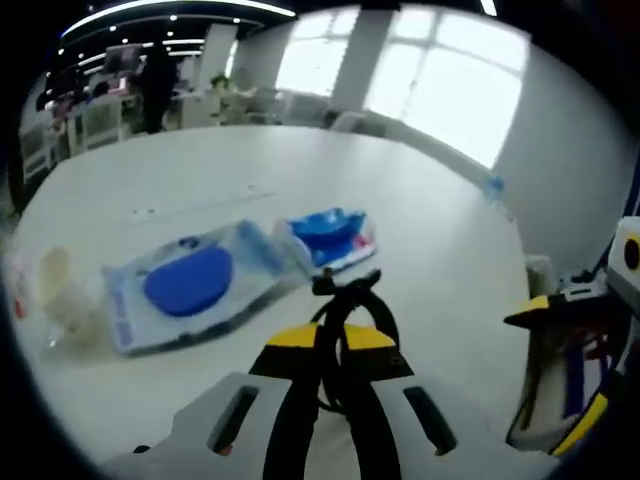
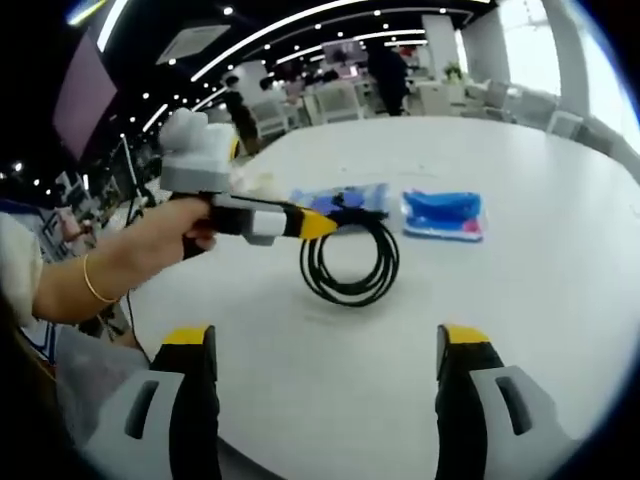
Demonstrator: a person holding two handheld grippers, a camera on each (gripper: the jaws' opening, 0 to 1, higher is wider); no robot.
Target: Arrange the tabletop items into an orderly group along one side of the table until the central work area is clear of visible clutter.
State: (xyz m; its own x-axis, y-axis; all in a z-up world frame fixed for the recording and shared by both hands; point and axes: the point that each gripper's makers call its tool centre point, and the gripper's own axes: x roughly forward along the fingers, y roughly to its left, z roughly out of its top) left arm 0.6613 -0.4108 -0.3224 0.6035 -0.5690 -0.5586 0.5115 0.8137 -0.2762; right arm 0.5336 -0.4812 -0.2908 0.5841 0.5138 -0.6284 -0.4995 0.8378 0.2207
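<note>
At centre frame the left gripper (image 2: 318, 225) pinches a coiled black cable (image 2: 350, 262) between closed jaws, beside two blue packets (image 1: 195, 283) (image 2: 443, 214). The right gripper (image 2: 325, 365) gapes wide, empty, over bare white table (image 2: 540, 300) at lower frame.

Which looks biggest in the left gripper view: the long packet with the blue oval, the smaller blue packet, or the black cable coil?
1. Long packet, clearly largest.
2. Smaller blue packet and black cable coil look alike; the coil sits nearer the camera, in the left claw, so unranked.
</note>
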